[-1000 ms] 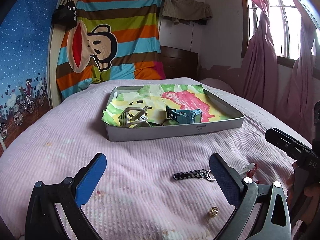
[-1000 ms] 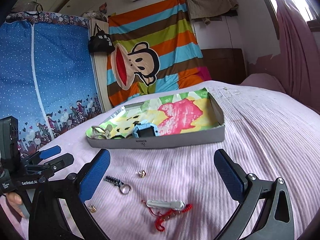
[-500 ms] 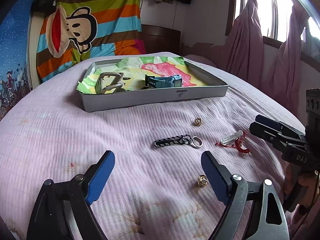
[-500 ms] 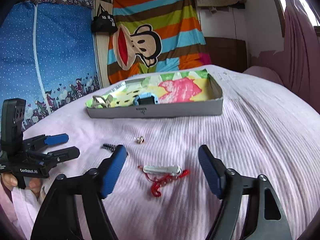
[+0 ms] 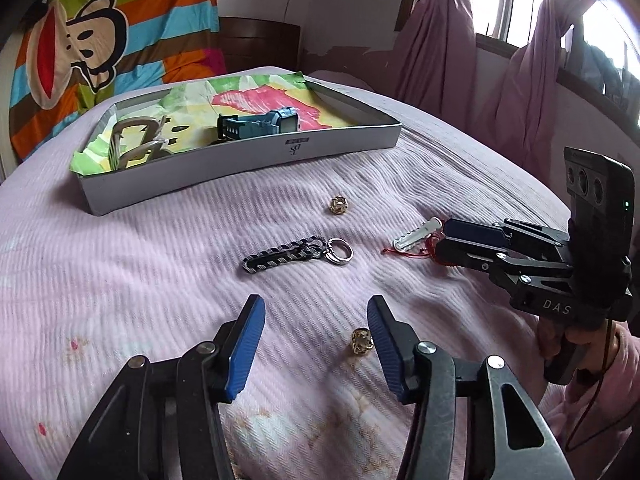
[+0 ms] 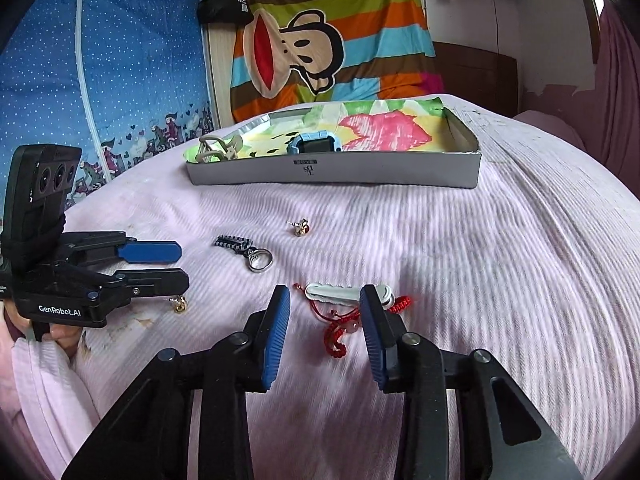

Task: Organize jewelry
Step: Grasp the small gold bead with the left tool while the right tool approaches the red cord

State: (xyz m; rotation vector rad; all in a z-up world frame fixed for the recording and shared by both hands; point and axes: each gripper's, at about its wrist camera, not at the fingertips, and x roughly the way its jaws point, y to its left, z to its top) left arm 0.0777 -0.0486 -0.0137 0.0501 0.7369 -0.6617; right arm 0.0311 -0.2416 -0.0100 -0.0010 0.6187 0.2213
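A grey tray (image 5: 248, 168) (image 6: 400, 172) lined with bright paper holds a blue watch (image 5: 260, 124) (image 6: 316, 146) and a beige clip (image 5: 132, 140) (image 6: 216, 148). On the pink bedspread lie a black braided strap with a silver ring (image 5: 296, 254) (image 6: 250, 252), a far gold bead (image 5: 338, 205) (image 6: 300, 228), a near gold bead (image 5: 362, 342) (image 6: 179, 304) and a red cord with a white clip (image 5: 416, 240) (image 6: 340, 312). My left gripper (image 5: 316, 312) (image 6: 182, 266) is open, low over the bedspread, the near bead by its right finger. My right gripper (image 6: 324, 300) (image 5: 442, 234) is open, its fingers astride the red cord.
A striped cartoon-monkey cloth (image 6: 320, 40) hangs on the back wall. A blue dotted curtain (image 6: 100, 80) stands on the left of the right wrist view. Pink window curtains (image 5: 480, 80) hang at the right. The bedspread falls away at the edges.
Both grippers have moved down and forward toward the bedspread and narrowed their opening. The right gripper now straddles the red cord; the left one has reached the near gold bead.
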